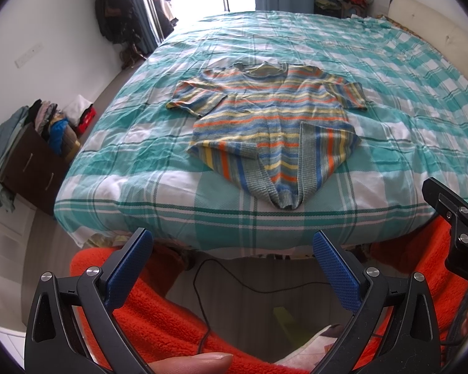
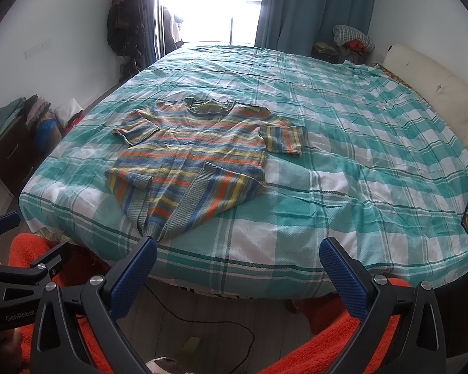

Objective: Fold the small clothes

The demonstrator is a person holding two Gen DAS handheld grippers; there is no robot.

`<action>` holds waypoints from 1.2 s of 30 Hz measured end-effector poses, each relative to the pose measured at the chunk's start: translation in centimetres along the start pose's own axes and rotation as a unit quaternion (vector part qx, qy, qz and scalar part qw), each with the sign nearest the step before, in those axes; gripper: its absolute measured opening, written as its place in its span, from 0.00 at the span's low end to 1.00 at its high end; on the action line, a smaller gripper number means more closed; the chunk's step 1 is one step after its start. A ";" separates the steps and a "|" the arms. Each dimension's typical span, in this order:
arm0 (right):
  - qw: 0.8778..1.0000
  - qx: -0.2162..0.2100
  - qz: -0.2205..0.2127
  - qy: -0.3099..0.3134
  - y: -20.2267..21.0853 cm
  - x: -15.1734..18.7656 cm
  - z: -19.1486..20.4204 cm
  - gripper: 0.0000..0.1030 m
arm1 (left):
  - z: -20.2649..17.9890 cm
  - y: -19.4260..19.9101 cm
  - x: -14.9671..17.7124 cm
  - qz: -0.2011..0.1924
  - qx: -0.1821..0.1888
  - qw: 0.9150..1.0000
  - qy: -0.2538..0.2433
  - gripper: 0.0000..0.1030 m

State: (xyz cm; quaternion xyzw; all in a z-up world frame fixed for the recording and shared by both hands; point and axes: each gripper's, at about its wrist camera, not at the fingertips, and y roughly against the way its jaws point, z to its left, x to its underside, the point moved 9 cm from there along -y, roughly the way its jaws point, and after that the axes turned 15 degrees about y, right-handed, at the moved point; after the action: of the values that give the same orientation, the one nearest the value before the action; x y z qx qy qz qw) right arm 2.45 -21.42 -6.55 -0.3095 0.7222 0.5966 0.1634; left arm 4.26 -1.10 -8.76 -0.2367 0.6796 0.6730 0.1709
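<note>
So the striped top [image 1: 271, 118] is laid out flat on the bed [image 1: 390, 99], neck pointing toward the window and hem hanging close to the near edge, which makes sense since that's the side the person is standing on. Both bottom corners of the hem are flipped up and inward, so the bottom comes to a sort of point. Looks to me like the fold is barely started, or it just landed messy. Sleeves are spread out to either side, not tucked yet.

Left tongs [image 1: 232, 243] are wide apart and holding nothing, hovering off the near edge of the bed, in front of the hem. Right tongs [image 2: 237, 251] same deal, spread open and empty, just over the bed edge and a bit right of the top. Neither one touches fabric.

My guess is they're lining up to grab the hem or a sleeve each.
</note>
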 end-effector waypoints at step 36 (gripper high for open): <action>1.000 -0.001 0.002 0.001 0.0 0.0 0.3 1.00 | 0.2 -0.3 0.2 0.007 0.000 1.000 0.007 1.00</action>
State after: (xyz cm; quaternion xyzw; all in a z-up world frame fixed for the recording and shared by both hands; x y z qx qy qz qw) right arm 2.39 -21.17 -6.67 -0.3088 0.7224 0.5973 0.1613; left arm 4.26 -0.92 -9.06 -0.2367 0.6825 0.6723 0.1617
